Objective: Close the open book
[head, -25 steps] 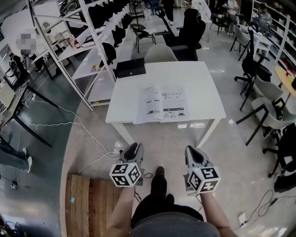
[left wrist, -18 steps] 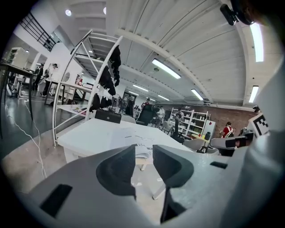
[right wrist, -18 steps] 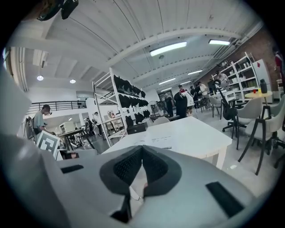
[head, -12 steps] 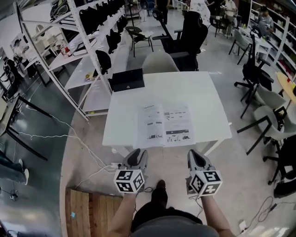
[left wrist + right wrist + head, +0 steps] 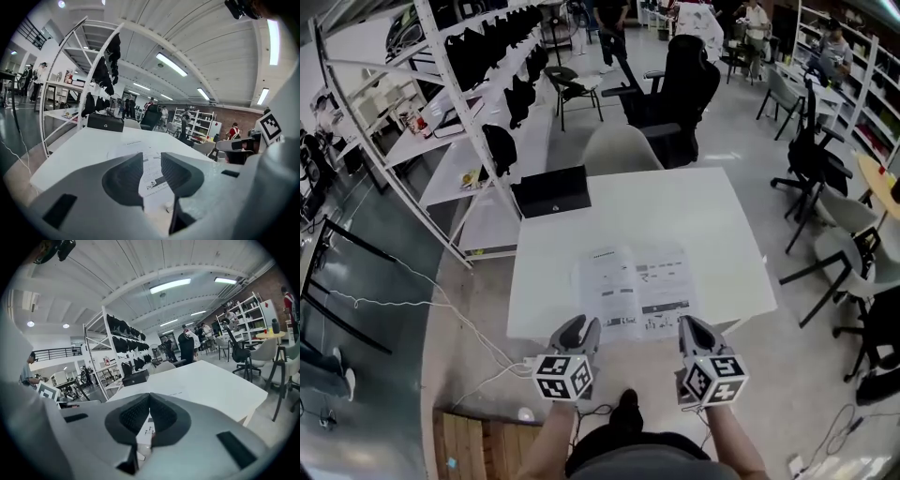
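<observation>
The open book (image 5: 637, 292) lies flat with printed pages up, near the front edge of the white table (image 5: 712, 225). My left gripper (image 5: 581, 326) hovers at that edge, just short of the book's left page, and its jaws stand apart with nothing between them. In the left gripper view the book (image 5: 135, 149) shows beyond the left gripper (image 5: 151, 161). My right gripper (image 5: 690, 326) hangs at the book's near right corner. In the right gripper view the right gripper (image 5: 149, 397) has its jaws together and empty, with the book (image 5: 174, 393) ahead of it.
A black case (image 5: 551, 192) sits at the table's far left corner. A grey chair (image 5: 621, 148) is tucked in behind, a black office chair (image 5: 675, 84) beyond it. White shelving (image 5: 441, 112) runs along the left. Cables and a wooden pallet (image 5: 478, 441) are on the floor.
Both grippers have come forward from the open floor to the table's front edge. The book now lies just ahead of them.
</observation>
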Tool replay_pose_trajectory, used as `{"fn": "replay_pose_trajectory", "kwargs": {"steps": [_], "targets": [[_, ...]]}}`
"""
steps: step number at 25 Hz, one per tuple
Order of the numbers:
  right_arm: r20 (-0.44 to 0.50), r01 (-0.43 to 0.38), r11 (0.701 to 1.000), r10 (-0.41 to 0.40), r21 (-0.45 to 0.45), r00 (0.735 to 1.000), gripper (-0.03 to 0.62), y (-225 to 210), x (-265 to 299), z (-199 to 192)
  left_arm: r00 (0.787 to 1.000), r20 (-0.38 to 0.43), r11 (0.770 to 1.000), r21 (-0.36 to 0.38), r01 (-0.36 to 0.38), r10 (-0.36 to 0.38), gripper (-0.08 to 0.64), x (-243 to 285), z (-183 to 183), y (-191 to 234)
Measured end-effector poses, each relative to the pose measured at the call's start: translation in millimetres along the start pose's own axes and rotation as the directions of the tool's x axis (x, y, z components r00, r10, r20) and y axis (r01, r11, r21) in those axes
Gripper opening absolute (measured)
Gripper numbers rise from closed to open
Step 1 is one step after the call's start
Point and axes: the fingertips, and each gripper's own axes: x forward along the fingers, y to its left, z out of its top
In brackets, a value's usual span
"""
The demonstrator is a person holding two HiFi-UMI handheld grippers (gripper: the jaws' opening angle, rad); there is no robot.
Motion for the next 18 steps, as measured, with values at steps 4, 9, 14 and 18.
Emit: {"fn": "replay_pose_trajectory", "kwargs": {"steps": [4,9,14,18], "targets": [[-0.005,0.013,1.0,-0.013,0.002,1.0,0.005,-1.5,15.5,3.7,1.0,-0.005,1.0,0.004,0.001,-0.001,0.114,10.0,3.5,11.9],[-0.024,0.021,1.0,-0.021,-0.001,0.999,0.005,-7.9,28.6,3.5,1.0,-0.02,1.0,-0.014,0.0,-0.001,0.114,19.8,-1.1,16.7],[-0.025,0.014,1.0,-0.014,-0.006,1.0,0.005,-15.9,42.0,11.3,1.0,-0.023,1.0,-0.014,-0.015,0.015,0.114,29.6,-0.1,17.7],[-0.035,-0.013,1.0,0.013,-0.016,0.999,0.005,-23.7,47.6,20.4,0.999,-0.023,0.998,-0.033,-0.048,0.047,0.114,36.1,2.2,14.8]]}}
